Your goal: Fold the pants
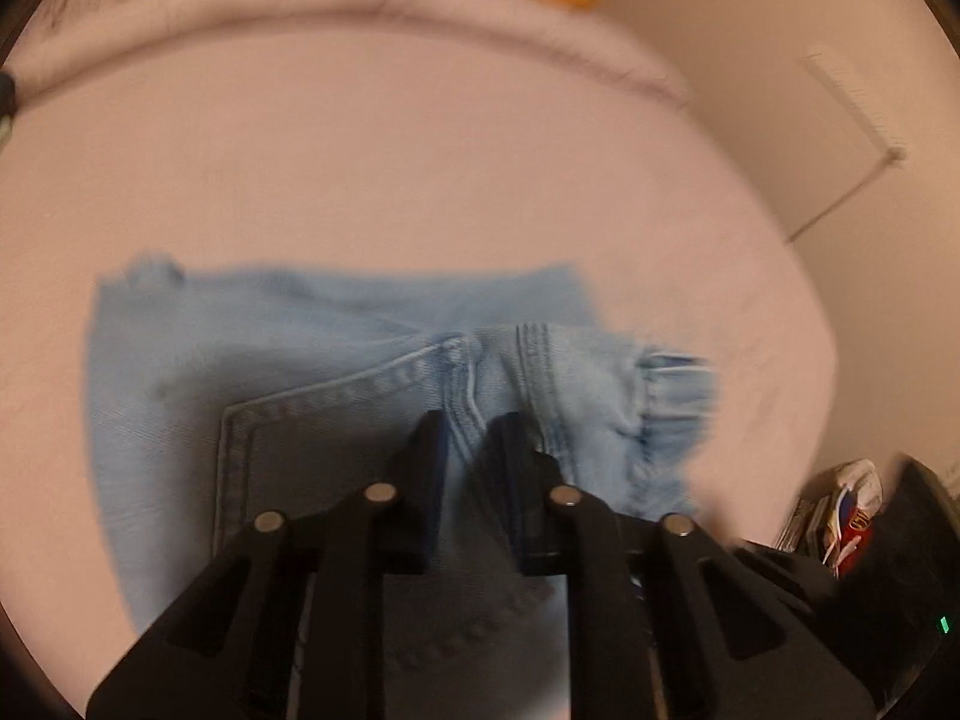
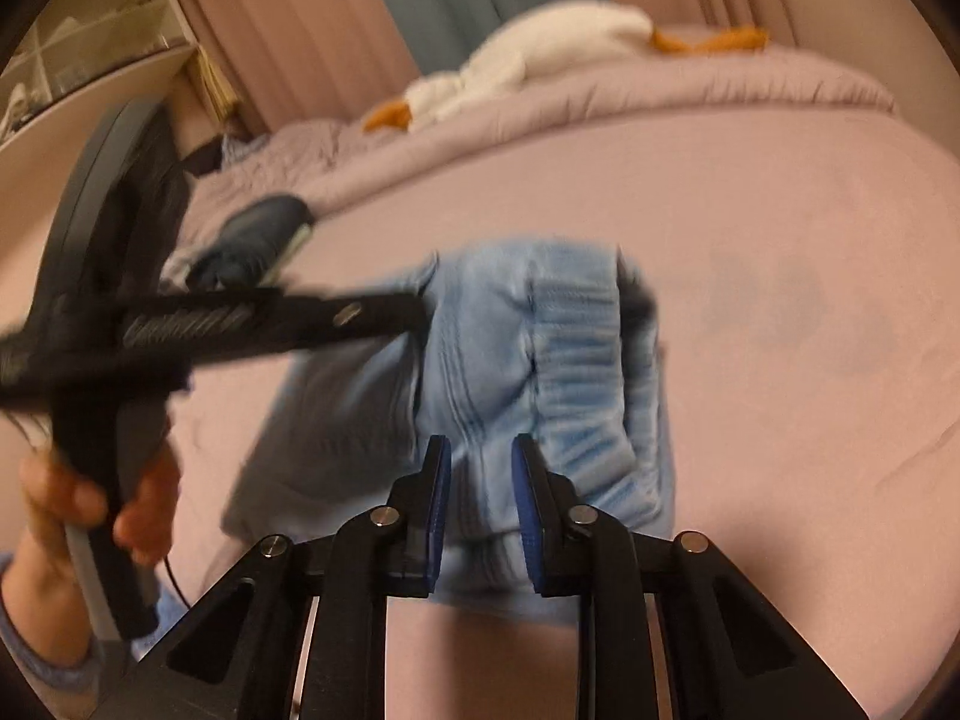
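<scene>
Pants folded small on a pink bed, two grippers over them

Pants (image 1: 336, 360), one pair in pale blue denim, lay folded into a compact bundle on the near half of a pink bed sheet (image 1: 420, 168). One back pocket (image 1: 312, 438) with double stitching faced up in the left wrist view, and the gathered waistband (image 2: 591, 372) showed on the right side of the bundle in the right wrist view.

Two grippers were counted. The left gripper (image 1: 465, 426) had its jaws drawn almost together over the seam of the denim; whether cloth was pinched between them could not be told. From the right wrist view it (image 2: 420, 306) reached in from the left, held by one hand (image 2: 78, 516) with a blue sleeve (image 2: 36, 666) at the wrist. The right gripper (image 2: 480, 456) hung over the near edge of the bundle with a narrow gap between its blue pads (image 2: 441, 498), clasping nothing.

One white plush goose (image 2: 540, 54) with orange beak and feet lay on the rumpled quilt (image 2: 660, 90) at the far end. One dark object (image 2: 258, 228) sat at the far left of the sheet. Red and white packaging (image 1: 852, 516) stood at the near right; any writing there was too blurred to read.
</scene>
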`<state>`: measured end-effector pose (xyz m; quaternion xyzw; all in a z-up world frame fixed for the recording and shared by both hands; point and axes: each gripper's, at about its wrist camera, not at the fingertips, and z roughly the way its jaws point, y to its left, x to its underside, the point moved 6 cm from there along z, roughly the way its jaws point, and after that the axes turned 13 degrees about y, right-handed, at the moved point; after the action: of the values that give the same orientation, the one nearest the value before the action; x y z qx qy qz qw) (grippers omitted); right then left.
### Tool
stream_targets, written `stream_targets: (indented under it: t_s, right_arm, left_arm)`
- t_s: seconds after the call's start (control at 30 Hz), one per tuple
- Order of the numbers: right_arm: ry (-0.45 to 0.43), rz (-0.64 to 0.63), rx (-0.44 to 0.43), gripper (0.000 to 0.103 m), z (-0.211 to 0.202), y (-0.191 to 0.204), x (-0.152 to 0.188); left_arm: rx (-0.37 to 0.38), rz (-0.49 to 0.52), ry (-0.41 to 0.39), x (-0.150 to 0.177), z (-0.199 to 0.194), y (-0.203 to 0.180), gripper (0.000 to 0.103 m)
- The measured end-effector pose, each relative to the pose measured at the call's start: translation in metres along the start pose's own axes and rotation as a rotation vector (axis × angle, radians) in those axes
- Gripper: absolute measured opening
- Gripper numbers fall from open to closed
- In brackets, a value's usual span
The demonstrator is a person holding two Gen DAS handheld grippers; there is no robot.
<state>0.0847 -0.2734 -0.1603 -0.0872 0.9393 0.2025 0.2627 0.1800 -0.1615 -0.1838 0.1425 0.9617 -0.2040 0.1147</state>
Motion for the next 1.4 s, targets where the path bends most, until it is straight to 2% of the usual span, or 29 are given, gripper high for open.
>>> stream_targets:
  t_s: [0.07,0.2,0.37,0.5,0.57,0.73,0.83,0.97,1.13,1.33,1.4]
  right_arm:
    - [0.013,-0.011,0.007,0.018,0.007,-0.001,0.003]
    - [0.014,-0.014,-0.001,0.018,0.007,-0.005,-0.001]
    - [0.026,-0.01,-0.009,0.018,-0.003,-0.007,-0.005]
    - [-0.038,-0.034,-0.012,0.018,-0.023,-0.001,-0.014]
    - [-0.074,-0.054,0.013,0.018,-0.031,0.003,-0.025]
    - [-0.095,-0.115,0.08,0.018,-0.024,0.016,-0.054]
    - [-0.068,-0.161,0.142,0.018,-0.007,0.021,-0.065]
    - [0.027,-0.193,0.322,0.017,0.025,0.007,-0.068]
    - [0.068,-0.077,0.216,0.017,0.024,-0.008,-0.072]
    - [-0.012,-0.16,0.173,0.017,-0.017,0.011,-0.053]
    - [-0.011,-0.182,0.169,0.017,-0.024,0.016,-0.042]
  left_arm:
    - [0.041,-0.027,-0.006,-0.003,0.002,0.008,0.017]
    - [0.07,-0.036,-0.007,-0.001,0.0,0.014,0.017]
    - [0.066,-0.019,-0.068,0.011,-0.029,0.014,0.016]
    - [0.059,-0.01,-0.096,0.03,-0.049,0.021,0.016]
    - [0.042,-0.016,-0.092,0.041,-0.052,0.028,0.016]
    - [0.075,-0.033,-0.078,0.073,-0.054,0.038,0.016]
    - [0.108,-0.034,-0.053,0.085,-0.046,0.036,0.016]
    - [0.122,-0.044,-0.059,0.092,-0.037,0.036,0.016]
    - [0.13,-0.057,-0.065,0.093,-0.049,0.037,0.017]
    - [0.082,-0.046,-0.108,0.108,-0.066,0.043,0.02]
    - [0.063,-0.032,-0.113,0.112,-0.066,0.043,0.02]
